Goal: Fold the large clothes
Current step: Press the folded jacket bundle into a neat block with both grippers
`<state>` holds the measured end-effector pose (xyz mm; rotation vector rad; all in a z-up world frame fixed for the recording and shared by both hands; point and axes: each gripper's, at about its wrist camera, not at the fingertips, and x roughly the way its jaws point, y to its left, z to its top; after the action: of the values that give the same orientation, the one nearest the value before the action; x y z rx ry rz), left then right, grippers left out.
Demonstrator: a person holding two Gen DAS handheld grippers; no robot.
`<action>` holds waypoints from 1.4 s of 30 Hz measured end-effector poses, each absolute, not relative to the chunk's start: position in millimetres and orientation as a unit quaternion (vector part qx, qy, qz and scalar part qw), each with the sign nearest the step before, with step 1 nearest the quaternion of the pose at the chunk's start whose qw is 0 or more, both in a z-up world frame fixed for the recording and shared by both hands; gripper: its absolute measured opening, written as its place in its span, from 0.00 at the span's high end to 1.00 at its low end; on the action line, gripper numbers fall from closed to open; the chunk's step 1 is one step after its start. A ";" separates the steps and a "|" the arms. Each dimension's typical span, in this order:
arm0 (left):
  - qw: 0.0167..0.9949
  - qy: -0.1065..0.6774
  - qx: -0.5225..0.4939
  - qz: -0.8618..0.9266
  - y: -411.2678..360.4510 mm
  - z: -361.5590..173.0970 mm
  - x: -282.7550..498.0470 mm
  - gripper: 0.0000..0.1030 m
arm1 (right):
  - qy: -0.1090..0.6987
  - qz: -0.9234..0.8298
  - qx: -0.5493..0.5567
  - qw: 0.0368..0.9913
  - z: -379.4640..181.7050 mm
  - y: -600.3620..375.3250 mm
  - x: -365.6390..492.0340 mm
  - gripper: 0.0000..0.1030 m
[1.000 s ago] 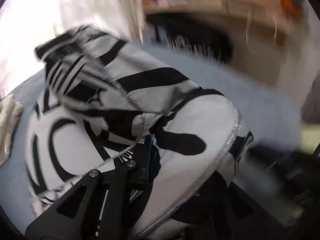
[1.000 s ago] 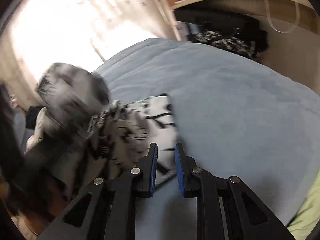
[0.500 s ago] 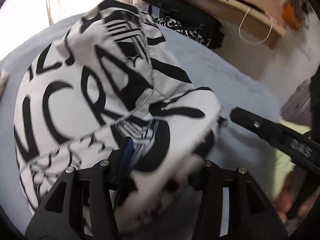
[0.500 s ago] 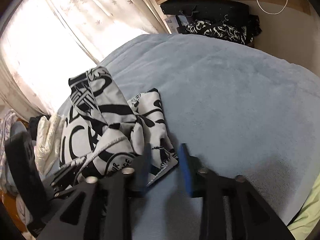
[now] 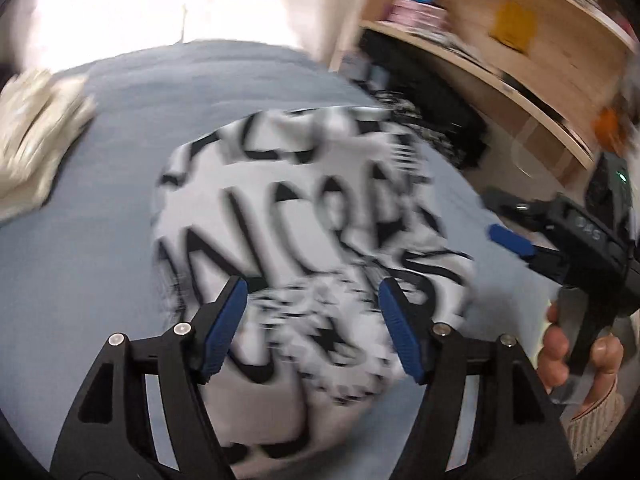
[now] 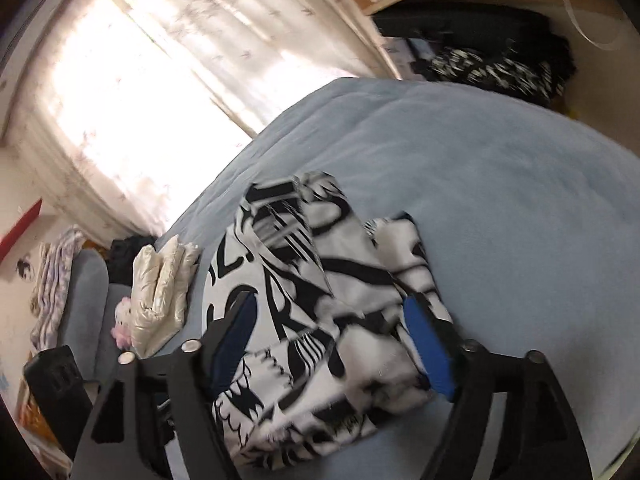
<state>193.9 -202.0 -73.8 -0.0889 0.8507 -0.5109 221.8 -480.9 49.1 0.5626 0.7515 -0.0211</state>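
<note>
- Left gripper [image 5: 312,320]: jaws have just been opening, now wide, gripping nothing.
- Right gripper [image 6: 332,344]: likewise.
- Black-and-white printed garment [image 6: 320,292] lies folded on the bed [image 6: 500,200], directly ahead of both.

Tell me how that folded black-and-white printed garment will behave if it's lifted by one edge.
The black-and-white printed garment looks soft and floppy: its layers slump and bulge on the blue blanket, so lifting one edge would probably undo the fold. It seems thick, likely fairly light. It should not slide easily on the fuzzy blanket.
</note>
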 end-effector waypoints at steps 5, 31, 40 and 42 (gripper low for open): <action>0.872 0.434 -0.087 -0.208 -158.8 -90.8 219.1 0.37 | 0.412 0.028 0.259 0.873 36.3 -492.9 282.5 0.19; 0.912 0.395 0.005 -0.113 -214.6 -138.9 269.8 0.05 | 0.490 -0.025 0.172 0.854 -18.4 -500.9 362.8 0.94; 0.904 0.407 -0.037 -0.125 -201.9 -121.6 250.2 0.08 | 0.471 0.046 0.140 0.870 46.7 -454.8 299.2 0.70; 0.905 0.403 -0.036 -0.128 -198.2 -115.5 235.2 0.08 | 0.480 0.058 0.120 0.867 48.5 -441.1 285.5 0.70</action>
<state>235.2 -198.2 -115.5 -0.0748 0.8327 -0.2637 285.5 -441.1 48.5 0.2502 1.0040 0.1224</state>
